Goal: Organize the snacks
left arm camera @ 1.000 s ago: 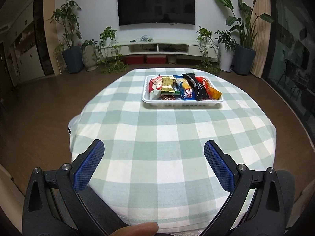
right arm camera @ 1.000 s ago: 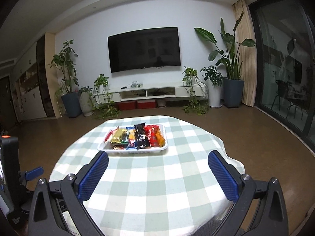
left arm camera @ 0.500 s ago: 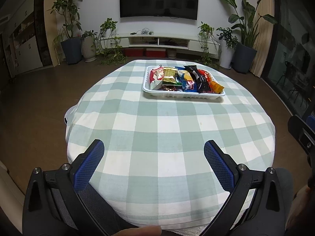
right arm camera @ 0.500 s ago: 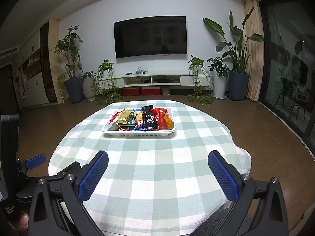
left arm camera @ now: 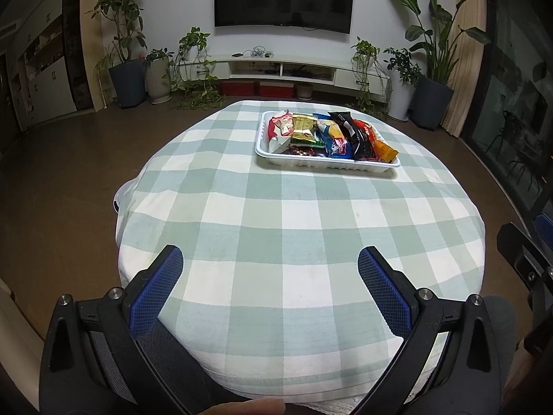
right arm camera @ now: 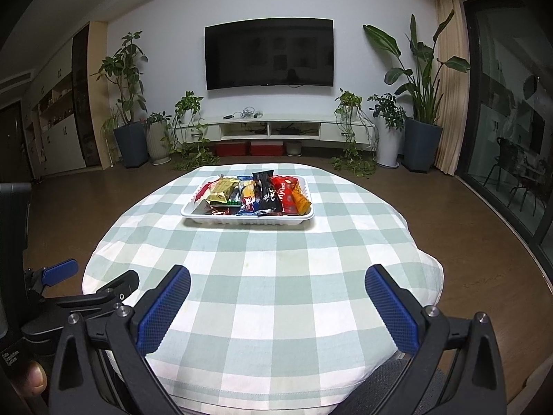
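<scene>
A white tray (left arm camera: 328, 163) (right arm camera: 247, 220) full of several snack packets sits on the far half of a round table with a green-and-white checked cloth (left arm camera: 297, 214) (right arm camera: 262, 276). Among the packets are a gold one (left arm camera: 304, 129) (right arm camera: 223, 190), a black one (left arm camera: 357, 135) (right arm camera: 268, 192) and an orange one (left arm camera: 385, 150) (right arm camera: 300, 200). My left gripper (left arm camera: 269, 264) hovers open over the table's near edge, nothing between its fingers. My right gripper (right arm camera: 276, 282) is likewise open and empty at the near edge, well short of the tray.
The left gripper's body (right arm camera: 69, 297) shows at the lower left of the right wrist view. A TV (right arm camera: 269, 57), a low white cabinet (right arm camera: 273, 131) and potted plants (right arm camera: 420, 117) line the far wall. Brown floor surrounds the table.
Both grippers have tipped downward and edged toward the table, so the tray sits lower and larger in view. Both stay open and empty.
</scene>
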`<state>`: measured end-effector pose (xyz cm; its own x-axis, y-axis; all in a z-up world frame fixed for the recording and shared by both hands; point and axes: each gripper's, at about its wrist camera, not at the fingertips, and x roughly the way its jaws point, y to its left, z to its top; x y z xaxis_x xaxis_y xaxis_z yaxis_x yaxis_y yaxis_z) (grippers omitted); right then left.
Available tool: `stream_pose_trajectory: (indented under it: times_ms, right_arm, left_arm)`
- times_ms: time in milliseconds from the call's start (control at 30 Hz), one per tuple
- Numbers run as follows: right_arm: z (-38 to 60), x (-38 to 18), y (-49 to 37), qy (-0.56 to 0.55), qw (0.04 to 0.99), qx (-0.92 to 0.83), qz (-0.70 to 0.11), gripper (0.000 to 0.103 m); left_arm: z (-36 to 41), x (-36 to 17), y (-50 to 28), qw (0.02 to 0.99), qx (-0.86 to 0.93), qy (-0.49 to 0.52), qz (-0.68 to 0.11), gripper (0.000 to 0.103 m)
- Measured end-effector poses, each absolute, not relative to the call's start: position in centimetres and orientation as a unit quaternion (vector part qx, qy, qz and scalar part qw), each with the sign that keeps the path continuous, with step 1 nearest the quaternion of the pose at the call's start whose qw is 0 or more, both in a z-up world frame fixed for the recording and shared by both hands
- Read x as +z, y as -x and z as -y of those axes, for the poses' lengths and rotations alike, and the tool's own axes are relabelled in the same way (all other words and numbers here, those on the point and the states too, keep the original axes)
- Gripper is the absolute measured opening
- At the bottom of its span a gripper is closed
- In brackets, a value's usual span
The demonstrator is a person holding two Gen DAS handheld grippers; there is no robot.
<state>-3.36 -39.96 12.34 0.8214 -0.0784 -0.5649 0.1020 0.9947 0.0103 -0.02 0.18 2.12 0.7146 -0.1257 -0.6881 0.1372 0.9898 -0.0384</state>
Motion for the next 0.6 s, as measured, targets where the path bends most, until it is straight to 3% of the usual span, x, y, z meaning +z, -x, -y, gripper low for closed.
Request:
stream_pose_trajectory:
  times_ms: [600]
  right_arm:
    - [39.89, 12.26, 3.52, -0.019, 0.953, -0.047, -0.298, 0.103]
  left_arm:
    - [-0.21, 2.02, 0.12, 0.926, -0.071, -0.008, -0.372, 0.103]
